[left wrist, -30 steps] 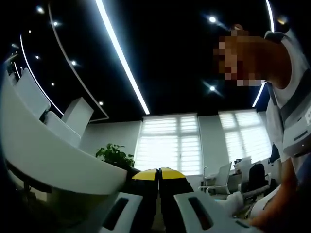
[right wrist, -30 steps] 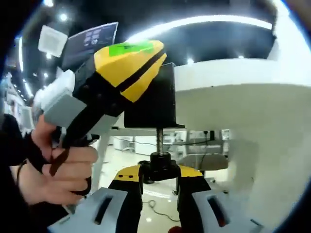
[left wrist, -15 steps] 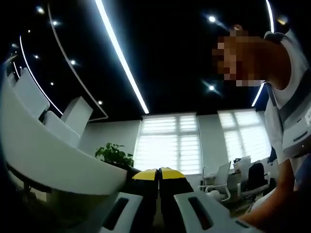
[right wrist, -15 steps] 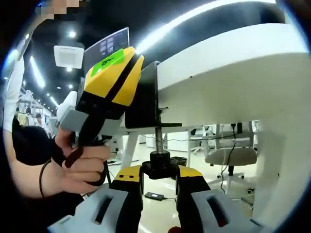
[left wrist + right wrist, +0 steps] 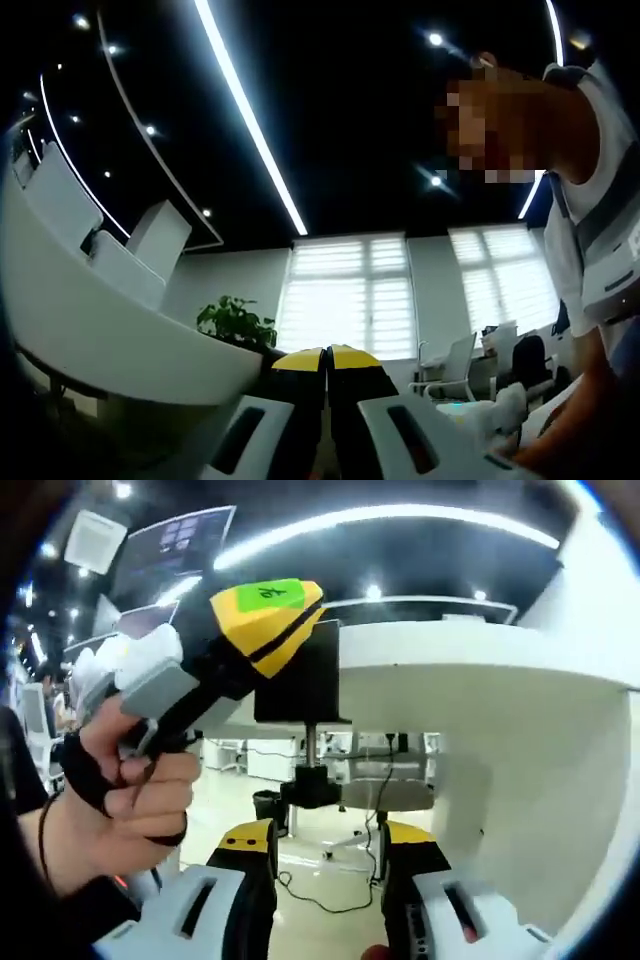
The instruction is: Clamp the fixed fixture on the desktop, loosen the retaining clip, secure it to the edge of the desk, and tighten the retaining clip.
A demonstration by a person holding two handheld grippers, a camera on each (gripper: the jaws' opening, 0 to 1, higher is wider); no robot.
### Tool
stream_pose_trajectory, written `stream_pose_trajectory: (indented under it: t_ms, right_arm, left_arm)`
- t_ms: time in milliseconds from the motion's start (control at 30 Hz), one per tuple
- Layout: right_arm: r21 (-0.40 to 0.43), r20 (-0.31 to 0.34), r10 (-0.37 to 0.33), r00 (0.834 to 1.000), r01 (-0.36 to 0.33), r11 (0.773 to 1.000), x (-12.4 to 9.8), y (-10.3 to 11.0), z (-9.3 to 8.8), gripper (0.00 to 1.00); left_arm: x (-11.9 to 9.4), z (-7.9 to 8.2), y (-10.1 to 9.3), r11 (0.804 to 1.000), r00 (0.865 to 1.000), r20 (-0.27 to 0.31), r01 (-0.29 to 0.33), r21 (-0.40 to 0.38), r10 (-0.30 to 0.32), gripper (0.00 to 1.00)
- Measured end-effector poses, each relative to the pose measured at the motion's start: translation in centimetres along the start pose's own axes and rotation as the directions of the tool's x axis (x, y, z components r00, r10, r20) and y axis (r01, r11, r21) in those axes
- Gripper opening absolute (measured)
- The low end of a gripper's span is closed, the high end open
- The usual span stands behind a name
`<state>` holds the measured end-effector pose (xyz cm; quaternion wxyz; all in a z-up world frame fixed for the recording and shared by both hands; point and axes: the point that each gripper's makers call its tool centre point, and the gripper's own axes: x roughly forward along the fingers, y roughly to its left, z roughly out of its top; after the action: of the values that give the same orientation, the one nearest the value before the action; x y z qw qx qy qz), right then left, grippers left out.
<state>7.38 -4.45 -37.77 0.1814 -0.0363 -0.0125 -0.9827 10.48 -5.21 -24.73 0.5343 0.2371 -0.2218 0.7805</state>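
Now clamped over the white worktop (image 5: 520, 670) edge: black fixture (image 5: 300, 675), screw knob (image 5: 310, 788) hanging below. Left gripper (image 5: 268, 615) pinching the fixture's side, fingers pressed together. Right gripper (image 5: 325, 845) just below the knob, fingers spread, not touching it.

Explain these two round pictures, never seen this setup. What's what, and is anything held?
A person holds a hand-held two-jaw gripper in each hand; a fisheye camera rides on each and looks along its jaws.

In the right gripper view, the right gripper has its yellow-tipped jaws apart, just below the screw knob of a black clamp sitting on the edge of the white desk. The left gripper, in the person's hand, is closed on the clamp's side.

The left gripper view looks up at the ceiling lights, the windows and a plant, with its jaws together.
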Motion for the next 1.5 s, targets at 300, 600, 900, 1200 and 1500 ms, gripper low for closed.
stream_pose_trajectory:
  t_ms: [300, 600, 900, 1200, 1500]
  right_arm:
    - [0.005, 0.043, -0.064, 0.997, 0.064, 0.998, 1.0, 1.6, 1.9, 0.42]
    - [0.004, 0.027, -0.125, 0.992, 0.125, 0.992, 2.2, 1.4, 1.6, 0.34]
    - [-0.019, 0.02, -0.133, 0.991, 0.134, 0.991, 1.8, 0.9, 1.4, 0.27]
    - [-0.034, 0.043, -0.011, 0.999, 0.012, 0.999, 2.0, 2.0, 1.5, 0.26]
    - [-0.004, 0.073, 0.348, 0.934, -0.349, 0.937, 3.1, 2.3, 1.4, 0.26]
  left_arm:
    - [-0.1, 0.4, 0.0, 1.0, 1.0, 0.007, -0.002, 0.005, 0.002, 0.02]
    - [-0.2, 0.4, 0.0, 1.0, 1.0, 0.011, -0.001, 0.005, 0.001, 0.02]
    - [-0.2, 0.4, 0.0, 1.0, 1.0, 0.015, -0.002, 0.004, 0.002, 0.02]
    - [-0.2, 0.5, 0.1, 1.0, 1.0, 0.02, -0.004, 0.003, 0.004, 0.02]
    - [-0.2, 0.5, 0.1, 1.0, 1.0, 0.022, -0.005, -0.005, 0.005, 0.02]
